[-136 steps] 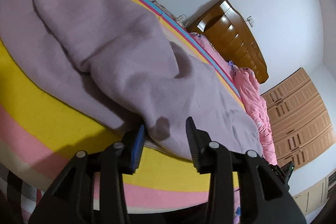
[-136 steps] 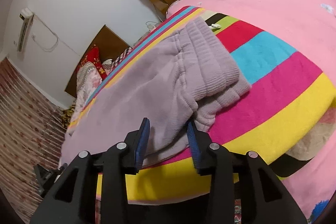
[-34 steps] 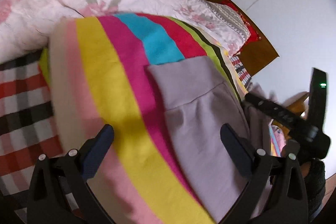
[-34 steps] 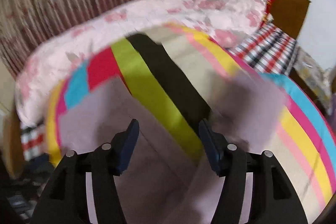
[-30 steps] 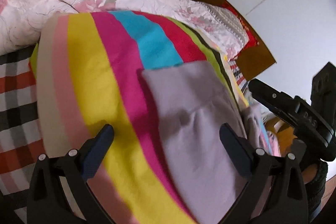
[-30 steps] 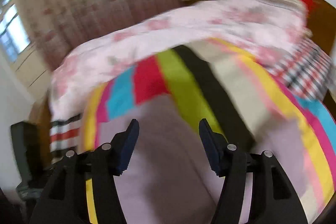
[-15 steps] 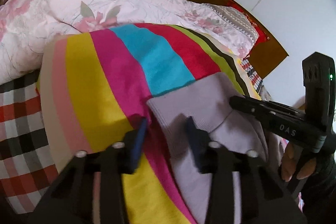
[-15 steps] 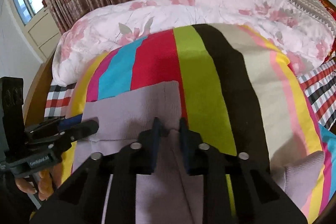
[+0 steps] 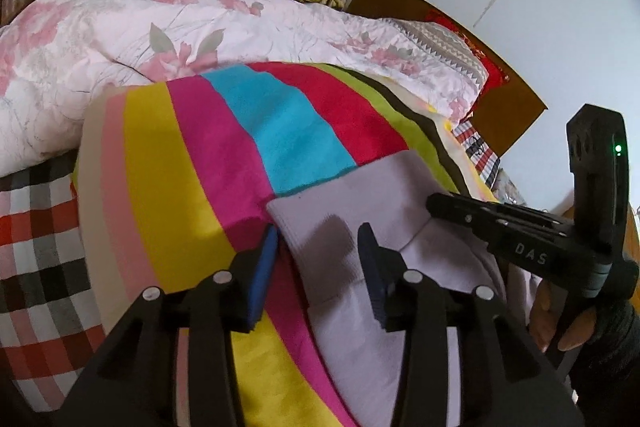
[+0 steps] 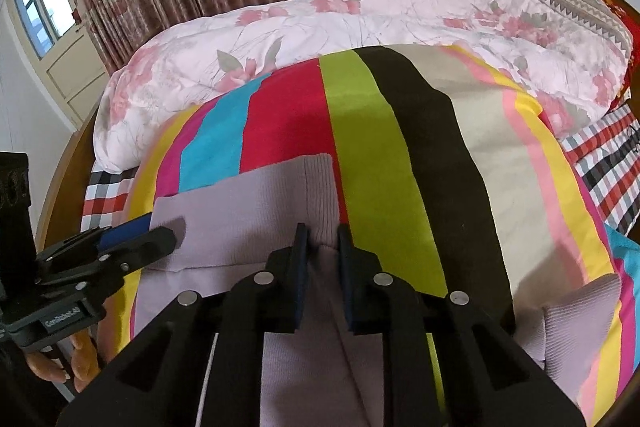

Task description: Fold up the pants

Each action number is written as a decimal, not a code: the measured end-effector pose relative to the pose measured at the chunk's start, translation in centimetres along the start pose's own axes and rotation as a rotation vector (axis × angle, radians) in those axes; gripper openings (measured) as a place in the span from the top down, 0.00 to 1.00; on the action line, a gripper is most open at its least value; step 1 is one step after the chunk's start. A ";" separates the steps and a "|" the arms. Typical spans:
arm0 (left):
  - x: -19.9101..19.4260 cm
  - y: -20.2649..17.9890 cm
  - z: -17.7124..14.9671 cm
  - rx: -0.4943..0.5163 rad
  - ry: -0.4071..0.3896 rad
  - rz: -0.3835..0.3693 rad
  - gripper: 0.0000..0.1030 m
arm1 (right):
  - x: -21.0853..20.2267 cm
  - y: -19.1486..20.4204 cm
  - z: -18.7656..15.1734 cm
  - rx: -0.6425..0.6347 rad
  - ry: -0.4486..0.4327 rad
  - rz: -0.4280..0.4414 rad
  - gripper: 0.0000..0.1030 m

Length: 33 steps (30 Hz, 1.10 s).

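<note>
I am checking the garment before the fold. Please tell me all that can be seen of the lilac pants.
The lilac pants look like soft knit with a ribbed band along one end. They lie flat on the striped blanket, partly folded, another ribbed part off to the side. The right gripper pinches the ribbed band; the left gripper straddles the other corner, its fingers just closing there.
</note>
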<state>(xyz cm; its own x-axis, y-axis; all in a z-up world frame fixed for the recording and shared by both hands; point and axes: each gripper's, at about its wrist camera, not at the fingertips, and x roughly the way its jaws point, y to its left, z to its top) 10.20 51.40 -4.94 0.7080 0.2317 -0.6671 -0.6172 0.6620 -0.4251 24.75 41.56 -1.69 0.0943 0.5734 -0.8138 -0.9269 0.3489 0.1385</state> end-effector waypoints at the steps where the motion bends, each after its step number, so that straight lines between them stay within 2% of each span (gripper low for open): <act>1: 0.4 0.2 0.1 -0.008 0.002 -0.013 0.62 | 0.1 0.0 0.0 0.002 -0.001 -0.001 0.84; 2: 0.6 0.4 0.2 -0.014 -0.006 -0.021 0.67 | 0.2 0.0 0.0 0.002 -0.002 -0.002 0.84; 3: 0.7 0.6 0.3 -0.015 -0.014 -0.024 0.90 | 0.3 0.0 0.0 0.002 -0.006 -0.005 0.84; 4: 0.7 0.7 0.5 -0.014 -0.012 -0.055 0.95 | 0.2 0.1 -0.1 0.000 -0.015 -0.011 0.84; 6: -0.8 0.4 0.6 -0.013 -0.063 -0.079 0.96 | -0.3 0.6 -0.2 -0.014 -0.035 -0.020 0.86; 9: -3.1 -1.2 1.2 0.057 -0.145 -0.065 0.96 | -2.3 1.3 0.6 -0.011 -0.093 -0.015 0.87; 11: -3.2 -1.4 1.7 0.061 -0.156 -0.046 0.96 | -2.7 1.6 1.3 -0.010 -0.109 -0.030 0.88; 13: -2.3 -0.8 2.0 0.031 -0.127 -0.025 0.96 | -2.1 1.8 1.8 -0.004 -0.098 -0.033 0.88; 17: 1.3 1.3 1.1 -0.015 -0.011 0.025 0.95 | 1.8 2.0 1.5 0.012 0.007 -0.073 0.84; 18: 1.4 1.7 0.7 -0.018 -0.016 0.020 0.92 | 1.8 1.8 1.5 0.025 0.005 -0.071 0.81; 19: 1.1 1.8 0.6 -0.014 -0.029 0.018 0.86 | 1.7 1.6 1.6 0.043 0.012 -0.064 0.72; 20: 0.6 1.7 0.6 -0.013 -0.036 0.039 0.80 | 1.0 1.1 1.8 0.078 0.026 -0.037 0.57; 21: 0.1 1.7 0.7 -0.016 -0.047 0.067 0.58 | 0.1 0.7 1.9 0.102 0.029 -0.002 0.49; 22: -1.1 1.6 0.8 -0.030 -0.078 0.145 0.31 | -1.5 0.3 1.8 0.124 0.005 0.037 0.42; 23: -2.4 1.5 0.9 -0.043 -0.118 0.187 0.24 | -3.8 -0.2 1.4 0.137 -0.046 0.067 0.42; 25: -5.5 0.3 0.5 -0.012 -0.199 0.162 0.20 | -8.2 -1.7 0.0 0.161 -0.115 0.059 0.42; 27: -7.2 -1.9 -0.5 0.085 -0.202 0.097 0.14 | -12.2 -5.1 -3.2 0.269 -0.164 0.046 0.42; 28: -7.5 -2.9 -1.1 0.122 -0.193 0.055 0.07 | -13.8 -7.6 -5.7 0.371 -0.174 0.056 0.42; 29: -7.7 -4.0 -1.8 0.167 -0.173 0.000 0.05 | -14.4 -8.8 -7.2 0.427 -0.174 0.059 0.42; 31: -7.5 -6.5 -3.6 0.251 -0.116 -0.101 0.04 | -15.4 -12.4 -12.2 0.593 -0.170 0.080 0.43; 33: -6.6 -8.1 -5.2 0.303 -0.059 -0.160 0.04 | -15.3 -13.8 -15.3 0.675 -0.153 0.083 0.45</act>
<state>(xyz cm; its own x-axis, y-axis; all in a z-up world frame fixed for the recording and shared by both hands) 8.75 40.82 -0.27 0.8115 0.1429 -0.5666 -0.3733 0.8728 -0.3145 30.51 16.63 0.18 0.1286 0.6989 -0.7036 -0.5097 0.6552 0.5577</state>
